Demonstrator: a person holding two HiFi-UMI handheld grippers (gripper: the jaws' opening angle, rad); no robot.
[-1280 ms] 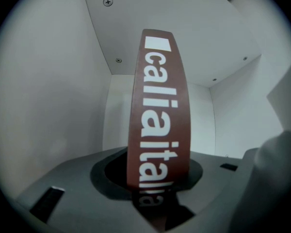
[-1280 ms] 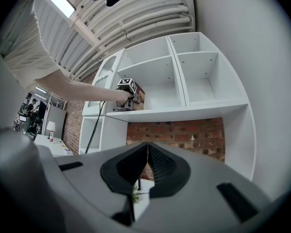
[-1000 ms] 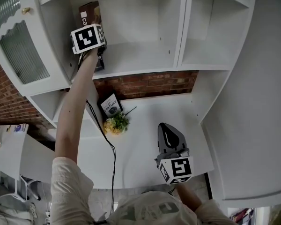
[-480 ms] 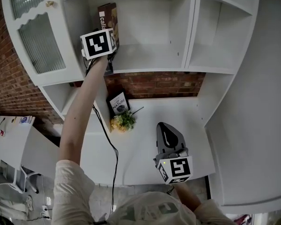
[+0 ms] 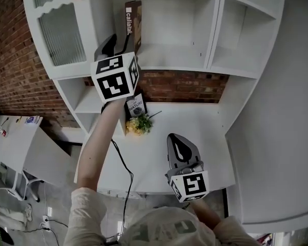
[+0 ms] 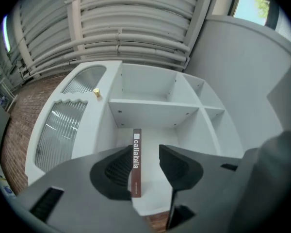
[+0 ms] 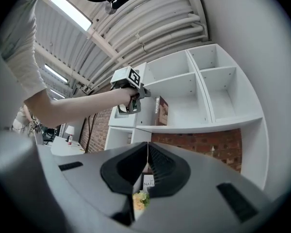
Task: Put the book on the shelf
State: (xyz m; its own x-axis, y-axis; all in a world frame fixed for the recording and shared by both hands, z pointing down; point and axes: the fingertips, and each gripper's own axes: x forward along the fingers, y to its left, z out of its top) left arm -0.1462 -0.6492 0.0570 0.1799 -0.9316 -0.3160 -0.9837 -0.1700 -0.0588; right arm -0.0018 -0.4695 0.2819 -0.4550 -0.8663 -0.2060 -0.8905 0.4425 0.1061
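Book (image 5: 133, 19) is seen standing upright and unsupported at the left of the shelf (image 5: 169, 65), spine outward. The left gripper (image 5: 114, 44) is held just near of it, jaws apart and empty. It could be toppled if brushed by a jaw. The right gripper (image 5: 180, 146) is closed on nothing above the table (image 5: 205, 132).

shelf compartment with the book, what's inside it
Only the book, upright near its left wall; the rest looks bare. In the head view the left gripper covers its front left corner.
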